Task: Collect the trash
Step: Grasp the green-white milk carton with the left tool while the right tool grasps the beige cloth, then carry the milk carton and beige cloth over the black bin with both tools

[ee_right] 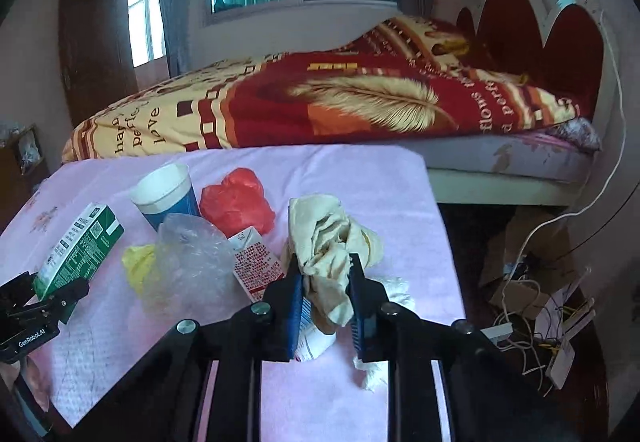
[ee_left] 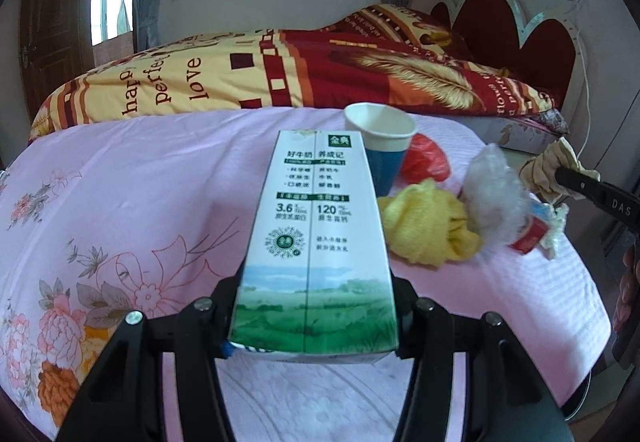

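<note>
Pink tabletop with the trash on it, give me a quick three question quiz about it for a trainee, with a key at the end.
1. True or false: the left gripper is closed on the milk carton.
2. What does the right gripper hold? A) blue paper cup B) crumpled beige cloth C) red plastic bag
3. Fill in: the blue paper cup stands upright beside the ___ plastic bag.

Key: 1 true. 2 B, the crumpled beige cloth sits between its pads. 3 red.
</note>
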A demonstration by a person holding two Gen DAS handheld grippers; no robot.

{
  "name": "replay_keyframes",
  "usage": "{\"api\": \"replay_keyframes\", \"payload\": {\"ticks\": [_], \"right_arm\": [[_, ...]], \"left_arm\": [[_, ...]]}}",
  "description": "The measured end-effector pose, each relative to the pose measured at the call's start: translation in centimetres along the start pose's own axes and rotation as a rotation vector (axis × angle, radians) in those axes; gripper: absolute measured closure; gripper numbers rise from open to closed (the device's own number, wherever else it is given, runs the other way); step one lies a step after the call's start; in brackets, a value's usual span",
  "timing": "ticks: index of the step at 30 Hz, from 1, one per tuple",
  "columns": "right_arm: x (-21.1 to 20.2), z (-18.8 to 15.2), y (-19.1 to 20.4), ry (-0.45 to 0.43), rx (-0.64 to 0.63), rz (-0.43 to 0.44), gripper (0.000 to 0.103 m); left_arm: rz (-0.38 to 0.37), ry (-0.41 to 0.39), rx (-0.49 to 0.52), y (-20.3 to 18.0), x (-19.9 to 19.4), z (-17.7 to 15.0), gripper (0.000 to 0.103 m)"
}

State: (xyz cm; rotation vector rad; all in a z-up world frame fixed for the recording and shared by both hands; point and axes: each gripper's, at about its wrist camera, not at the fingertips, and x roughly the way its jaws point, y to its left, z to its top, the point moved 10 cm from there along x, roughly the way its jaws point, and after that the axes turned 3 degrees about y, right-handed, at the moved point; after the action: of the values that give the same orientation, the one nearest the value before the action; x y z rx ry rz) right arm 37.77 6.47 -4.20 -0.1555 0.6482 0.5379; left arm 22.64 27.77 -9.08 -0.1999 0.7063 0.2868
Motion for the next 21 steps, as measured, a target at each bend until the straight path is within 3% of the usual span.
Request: {"api": "replay_keyframes", "payload": {"ticks": [11,21], "right_arm": [[-7.9,-0.3,-0.9,-0.097,0.015,0.011,0.082],[-13.8,-4.9,-2.5,-0.099,0.02,-0.037,0.082]], "left_arm": [[-0.039,-0.021,0.018,-2.5,-3.5,-1.4,0.048],[-0.105,-0.031,0.062,-6.6,-6.6,-3.8,0.048]]}}
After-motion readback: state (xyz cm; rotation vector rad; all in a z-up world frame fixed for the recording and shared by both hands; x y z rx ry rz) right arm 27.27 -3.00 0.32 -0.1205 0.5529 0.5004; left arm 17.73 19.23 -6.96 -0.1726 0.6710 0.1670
